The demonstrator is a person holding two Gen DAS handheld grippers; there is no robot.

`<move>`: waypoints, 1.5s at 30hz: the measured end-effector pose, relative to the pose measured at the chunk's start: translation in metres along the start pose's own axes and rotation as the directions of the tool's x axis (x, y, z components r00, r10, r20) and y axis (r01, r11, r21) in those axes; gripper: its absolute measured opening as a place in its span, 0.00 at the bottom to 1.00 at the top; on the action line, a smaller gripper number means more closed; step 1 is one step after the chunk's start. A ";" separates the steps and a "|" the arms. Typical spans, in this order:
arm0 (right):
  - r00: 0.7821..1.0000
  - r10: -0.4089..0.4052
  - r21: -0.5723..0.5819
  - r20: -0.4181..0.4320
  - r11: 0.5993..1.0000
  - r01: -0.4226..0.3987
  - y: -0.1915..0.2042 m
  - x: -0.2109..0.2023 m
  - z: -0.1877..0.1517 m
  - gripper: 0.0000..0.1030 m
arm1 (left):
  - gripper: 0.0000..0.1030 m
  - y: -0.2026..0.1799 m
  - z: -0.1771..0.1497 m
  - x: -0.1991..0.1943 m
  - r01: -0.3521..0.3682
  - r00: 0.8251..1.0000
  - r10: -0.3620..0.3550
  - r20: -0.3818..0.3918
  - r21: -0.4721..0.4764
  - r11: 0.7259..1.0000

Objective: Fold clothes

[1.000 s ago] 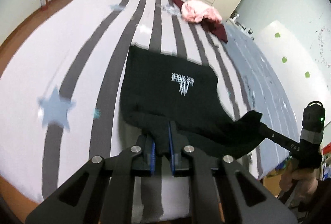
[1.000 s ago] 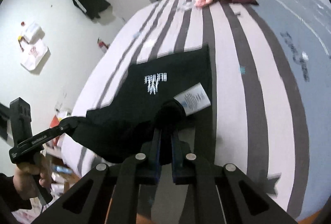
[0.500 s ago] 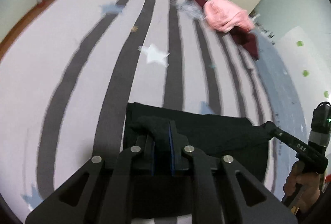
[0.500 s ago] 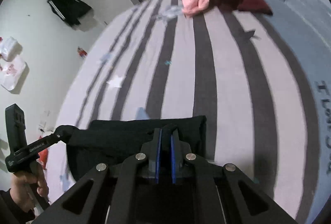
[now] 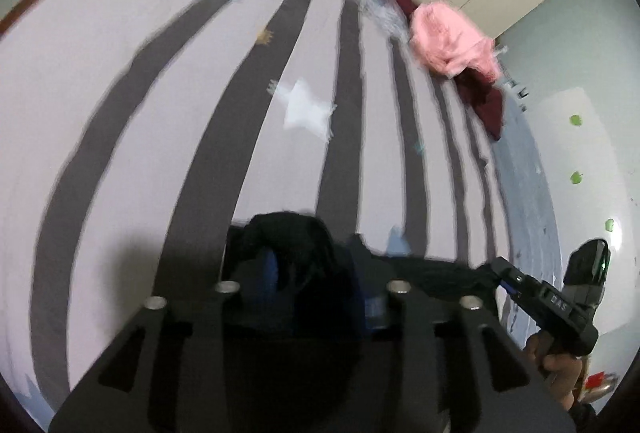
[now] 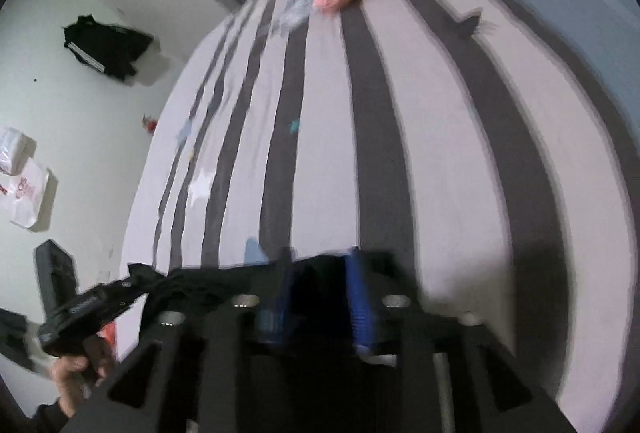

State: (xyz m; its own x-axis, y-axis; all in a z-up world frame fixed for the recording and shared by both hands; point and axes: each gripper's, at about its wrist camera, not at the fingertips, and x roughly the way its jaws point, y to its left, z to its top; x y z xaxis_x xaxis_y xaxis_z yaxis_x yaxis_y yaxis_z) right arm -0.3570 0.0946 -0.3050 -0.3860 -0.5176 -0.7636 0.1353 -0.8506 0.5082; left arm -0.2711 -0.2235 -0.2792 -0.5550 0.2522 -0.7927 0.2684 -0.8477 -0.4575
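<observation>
The bed [image 5: 120,81], covered by a sheet with grey and white stripes and scattered stars, fills both views. At its near edge lies one black garment [image 5: 432,267], doubled over so that it forms a low band across the mattress just in front of both grippers.

Judging from how the cloth lies, one fold of this garment looks done and is being let go. The left gripper [image 5: 310,275] has just been opening: its blue pads stand apart, with a bunched corner of the black cloth loose between them rather than pinched. The right gripper [image 6: 318,293] has likewise just been opening; its pads are spread, with the other corner of the garment lying between them, not squeezed. Each gripper also shows in the other's view, held in one of the person's two hands.

What seems left for the black garment is perhaps another fold or some smoothing; how neat the fold is cannot be told, since the grippers hide most of it. At the far end of the bed sits a heap of clothes not yet folded: one pink piece [image 5: 452,41] on top of one dark red piece [image 5: 486,105], touching each other.
</observation>
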 end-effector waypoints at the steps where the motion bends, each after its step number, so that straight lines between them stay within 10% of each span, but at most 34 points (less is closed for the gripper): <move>1: 0.999 0.000 -0.006 0.053 1.000 0.000 -0.001 -0.012 0.001 0.49 | 0.63 -0.003 0.001 -0.007 -0.008 0.999 0.007 0.036 0.013 1.000; 9: 0.982 -0.043 -0.210 0.182 0.974 0.082 0.032 -0.057 -0.026 0.49 | 0.71 -0.012 -0.011 -0.036 -0.146 0.974 0.109 0.199 0.180 0.973; 13: 0.979 -0.073 -0.363 0.192 0.921 0.139 0.070 -0.041 -0.061 0.48 | 0.20 -0.033 -0.035 -0.023 -0.218 0.969 0.163 0.185 0.333 0.917; 17: 0.964 -0.111 -0.480 0.240 0.850 0.217 0.100 -0.020 -0.097 0.41 | 0.09 -0.057 -0.058 -0.009 -0.234 0.965 0.149 0.217 0.446 0.864; 23: 0.954 -0.203 -0.410 0.222 0.868 0.280 0.078 0.033 -0.093 0.20 | 0.09 -0.038 -0.066 0.032 -0.288 0.949 0.205 0.241 0.385 0.877; 45: 0.957 -0.177 -0.335 0.228 0.909 0.248 0.033 0.046 -0.079 0.13 | 0.08 0.028 -0.035 0.045 -0.256 0.954 0.194 0.231 0.279 0.926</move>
State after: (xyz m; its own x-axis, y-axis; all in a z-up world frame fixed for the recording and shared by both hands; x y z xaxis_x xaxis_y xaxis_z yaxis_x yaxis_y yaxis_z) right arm -0.2979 0.0357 -0.3549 -0.6018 -0.3234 -0.7302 0.3325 -0.9328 0.1391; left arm -0.2609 -0.2194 -0.3418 -0.6590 -0.0314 -0.7515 0.1704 -0.9794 -0.1085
